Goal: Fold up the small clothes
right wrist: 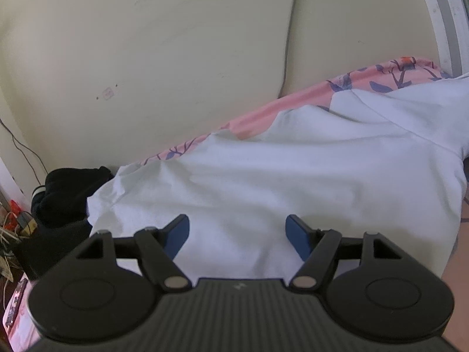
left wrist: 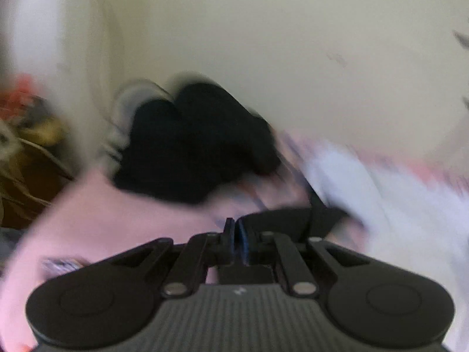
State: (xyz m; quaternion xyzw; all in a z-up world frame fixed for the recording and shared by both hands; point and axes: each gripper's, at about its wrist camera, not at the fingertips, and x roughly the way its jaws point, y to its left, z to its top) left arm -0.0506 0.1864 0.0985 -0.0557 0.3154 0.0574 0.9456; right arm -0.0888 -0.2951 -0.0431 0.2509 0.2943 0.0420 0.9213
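The right gripper (right wrist: 237, 228) hangs with fingers wide apart over a white shirt (right wrist: 293, 176) on the pink sheet (right wrist: 263, 111). The left gripper (left wrist: 236, 228) is pressed together, blurred; black clothes (left wrist: 193, 143) lie at its twelve o'clock.

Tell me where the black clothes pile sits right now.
The black clothes pile lies at the far left of the right wrist view, against the cream wall, just left of the white garment.
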